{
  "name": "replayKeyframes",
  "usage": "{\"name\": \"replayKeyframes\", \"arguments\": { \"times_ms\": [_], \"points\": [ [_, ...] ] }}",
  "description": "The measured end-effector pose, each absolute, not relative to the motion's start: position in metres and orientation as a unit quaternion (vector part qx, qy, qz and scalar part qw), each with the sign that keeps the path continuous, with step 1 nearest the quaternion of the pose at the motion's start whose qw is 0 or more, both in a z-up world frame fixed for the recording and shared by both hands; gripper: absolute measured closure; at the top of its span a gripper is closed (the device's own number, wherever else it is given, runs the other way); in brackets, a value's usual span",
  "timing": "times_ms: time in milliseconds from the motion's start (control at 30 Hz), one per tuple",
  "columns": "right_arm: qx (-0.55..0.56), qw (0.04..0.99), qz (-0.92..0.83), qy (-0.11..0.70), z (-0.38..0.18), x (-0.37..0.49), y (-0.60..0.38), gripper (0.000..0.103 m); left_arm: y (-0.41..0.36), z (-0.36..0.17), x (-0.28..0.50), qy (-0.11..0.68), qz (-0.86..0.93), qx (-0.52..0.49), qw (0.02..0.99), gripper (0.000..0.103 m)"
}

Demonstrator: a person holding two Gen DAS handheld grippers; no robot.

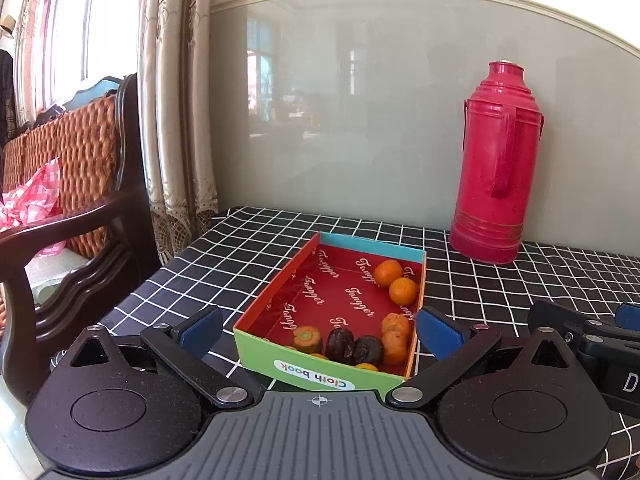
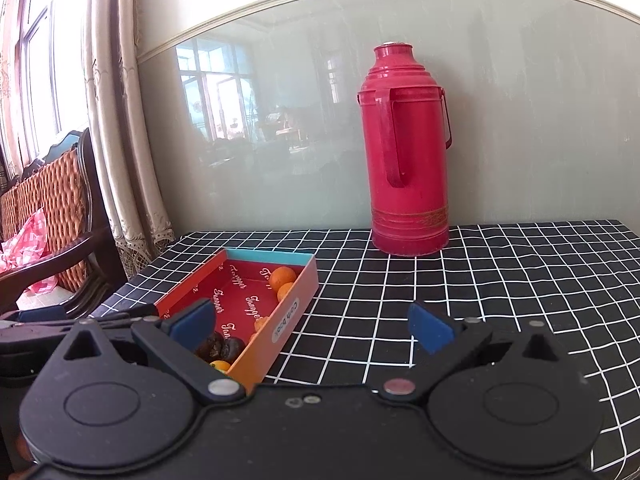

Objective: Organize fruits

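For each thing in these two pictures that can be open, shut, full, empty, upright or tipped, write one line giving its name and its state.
Box: lidless, open at the top, flat on the cloth, partly filled.
Fruits: all inside the box, loose, none gripped.
Flask: upright, capped, against the wall.
Left tongs: open, holding nothing.
Right tongs: open, holding nothing.
Tablecloth: spread flat.

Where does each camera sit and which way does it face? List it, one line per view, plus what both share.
Left wrist: on the left gripper, low over the table, facing the wall; open jaws frame the box of fruit dead ahead; the right gripper shows at the right edge.
Right wrist: on the right gripper, beside and right of the box, facing the wall; jaws open; the left gripper shows at the left edge.
Shared: the box, the red thermos, the checked tablecloth, the chair.
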State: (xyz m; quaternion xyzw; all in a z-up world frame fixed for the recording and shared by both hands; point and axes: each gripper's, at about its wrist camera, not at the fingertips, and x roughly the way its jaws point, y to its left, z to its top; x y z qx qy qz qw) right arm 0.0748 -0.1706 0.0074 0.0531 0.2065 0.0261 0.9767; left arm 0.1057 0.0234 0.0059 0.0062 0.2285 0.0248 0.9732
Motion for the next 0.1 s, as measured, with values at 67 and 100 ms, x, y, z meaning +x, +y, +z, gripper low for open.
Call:
{"name": "replayKeyframes", "arguments": {
  "times_ms": [67, 100],
  "points": [
    [0.055, 0.976, 0.026, 0.207, 0.0067, 0.0763, -0.1713, 0.006, 0.0229, 0.0062, 0.107, 0.228, 0.024, 0.009, 0.973, 0.001],
    [0.056, 0.976, 0.026, 0.207, 0.0065, 0.0769, -0.1716, 0.006, 0.0227, 0.0066, 0.1073, 0.227, 0.026, 0.009, 0.974, 0.001]
  ]
}}
